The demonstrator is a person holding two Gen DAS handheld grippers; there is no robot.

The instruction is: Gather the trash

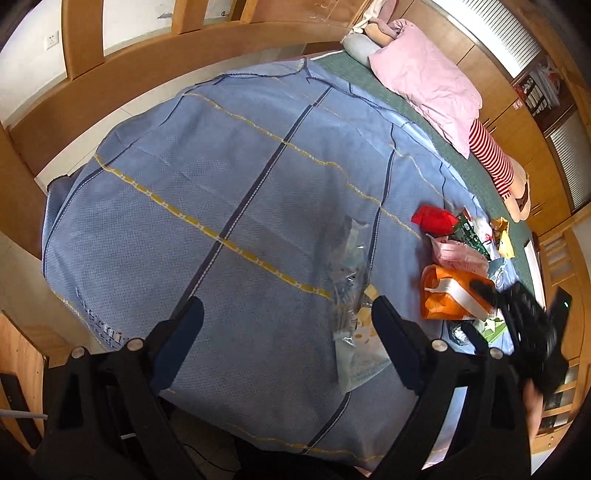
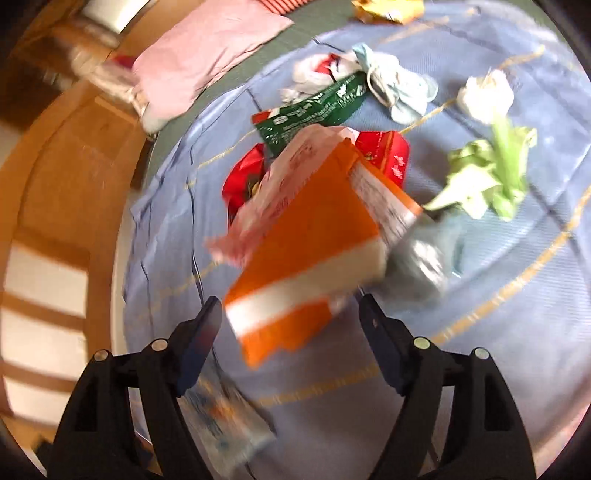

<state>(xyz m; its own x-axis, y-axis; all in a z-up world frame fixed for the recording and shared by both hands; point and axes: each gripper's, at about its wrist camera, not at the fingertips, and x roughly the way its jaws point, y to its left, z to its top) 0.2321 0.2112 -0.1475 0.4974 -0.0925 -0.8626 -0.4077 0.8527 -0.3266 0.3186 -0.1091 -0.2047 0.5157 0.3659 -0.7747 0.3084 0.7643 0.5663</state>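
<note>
Trash lies scattered on a blue bedspread (image 1: 221,177). An orange and white packet (image 2: 310,254) lies just ahead of my right gripper (image 2: 291,314), which is open and empty; the view is blurred. Behind it lie a pink wrapper (image 2: 280,177), a red wrapper (image 2: 388,151), a green wrapper (image 2: 314,110) and crumpled green paper (image 2: 487,177). My left gripper (image 1: 288,317) is open over the bedspread, with a clear plastic bag (image 1: 351,295) beside its right finger. The orange packet (image 1: 450,291) and the right gripper (image 1: 532,325) show at the right of the left wrist view.
A pink pillow (image 1: 428,81) and a red striped cloth (image 1: 491,158) lie at the head of the bed. A wooden bed frame (image 1: 155,62) curves around the far side. Crumpled white paper (image 2: 484,96), a pale blue cloth piece (image 2: 399,92) and a yellow wrapper (image 2: 391,9) lie farther off.
</note>
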